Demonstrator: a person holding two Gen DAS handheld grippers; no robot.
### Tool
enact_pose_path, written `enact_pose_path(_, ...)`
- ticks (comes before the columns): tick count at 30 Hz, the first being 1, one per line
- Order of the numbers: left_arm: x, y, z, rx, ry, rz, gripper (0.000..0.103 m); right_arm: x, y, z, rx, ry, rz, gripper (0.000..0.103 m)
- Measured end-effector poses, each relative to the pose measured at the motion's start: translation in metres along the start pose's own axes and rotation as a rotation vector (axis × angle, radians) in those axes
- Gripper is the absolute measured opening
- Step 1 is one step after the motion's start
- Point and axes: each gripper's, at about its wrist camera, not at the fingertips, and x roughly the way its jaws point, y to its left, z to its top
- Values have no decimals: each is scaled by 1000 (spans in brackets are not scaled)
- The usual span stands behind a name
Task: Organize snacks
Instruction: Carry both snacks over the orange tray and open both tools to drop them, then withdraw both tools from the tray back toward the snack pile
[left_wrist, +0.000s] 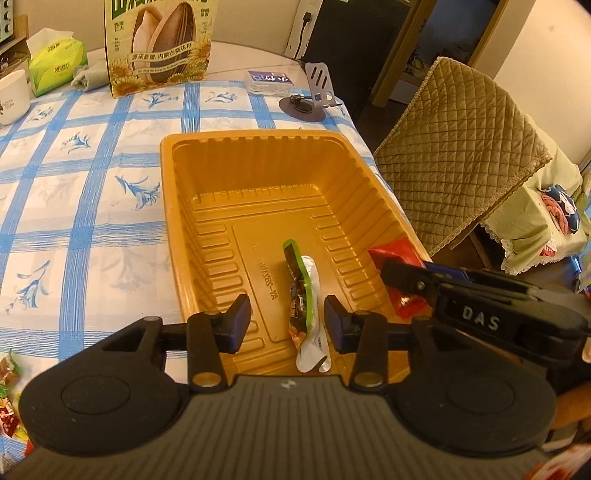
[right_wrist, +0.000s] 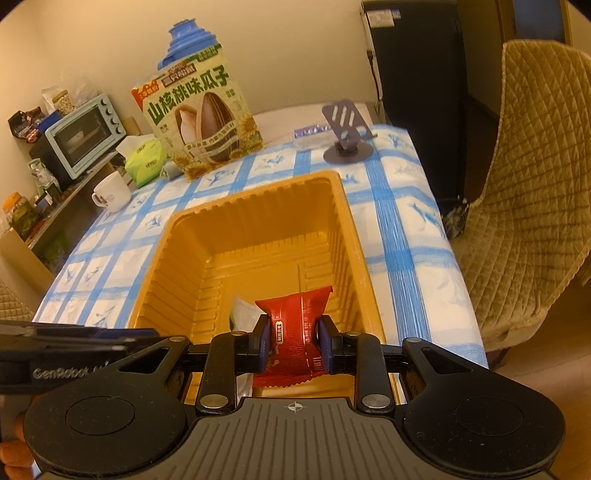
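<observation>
An orange plastic tray (left_wrist: 236, 137) sits on the blue-checked tablecloth. A green and white snack packet (left_wrist: 301, 284) lies on the tray's floor. My left gripper (left_wrist: 287, 314) is open around it, with a gap between the packet and each pad. My right gripper (right_wrist: 294, 332) hangs over the tray's (right_wrist: 258, 192) near end, shut on a red snack packet (right_wrist: 291, 310). The red packet (left_wrist: 395, 253) also shows at the tray's right wall in the left wrist view. A white corner of the green packet (right_wrist: 245, 310) peeks out left of the red one.
Several loose snacks (left_wrist: 9, 406) lie on the table at the near left. At the back stand a big sunflower-seed bag (left_wrist: 162, 40), a tissue pack (left_wrist: 55, 59), a white mug (left_wrist: 13, 96) and a phone stand (left_wrist: 314, 96). A quilted chair (left_wrist: 461, 147) is to the right.
</observation>
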Motion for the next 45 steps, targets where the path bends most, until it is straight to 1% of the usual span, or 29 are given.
enact_pose_path(1, -2, 0, -1, 4, -1, -3, 43, 1, 1, 1, 1, -2, 0, 30)
enact_pose_path(2, -5, 1, -2, 9, -4, -4, 45, 1, 1, 1, 5, -6, 1, 37)
enact_pose_path(3, -8, 1, -3, 14, -8, -3, 49, 0, 0, 1, 12, -10, 6, 44)
enact_pose_path(4, -10, 2, -4, 20, -11, -3, 51, -1, 0, 1, 19, -21, 6, 58)
enact_pose_path(5, -14, 3, -6, 31, -14, -6, 51, -4, 1, 0, 21, -35, 5, 64)
enact_pose_path(8, -25, 7, -11, 50, -20, -8, 58, -10, 4, -3, 15, -39, 5, 64)
enact_pose_path(12, -43, 17, -19, 51, -27, -24, 60, -22, 10, -12, 23, -45, -3, 65)
enact_pose_path(18, -72, 34, -34, 58, -40, -40, 60, -42, 23, -28, 41, -57, -6, 66)
enact_pose_path(24, -105, 53, -54, 74, -59, -55, 60, -71, 47, -47, 64, -89, -29, 67)
enact_pose_path(28, -131, 71, -73, 82, -63, -69, 61, -90, 69, -62, 73, -101, -44, 67)
enact_pose_path(34, -168, 106, -99, 89, -67, -68, 61, -116, 109, -89, 94, -112, -63, 67)
enact_pose_path(39, -196, 139, -120, 88, -76, -47, 61, -121, 145, -114, 119, -95, -51, 68)
enact_pose_path(45, -222, 178, -144, 83, -82, -10, 61, -112, 189, -139, 118, -54, -13, 70)
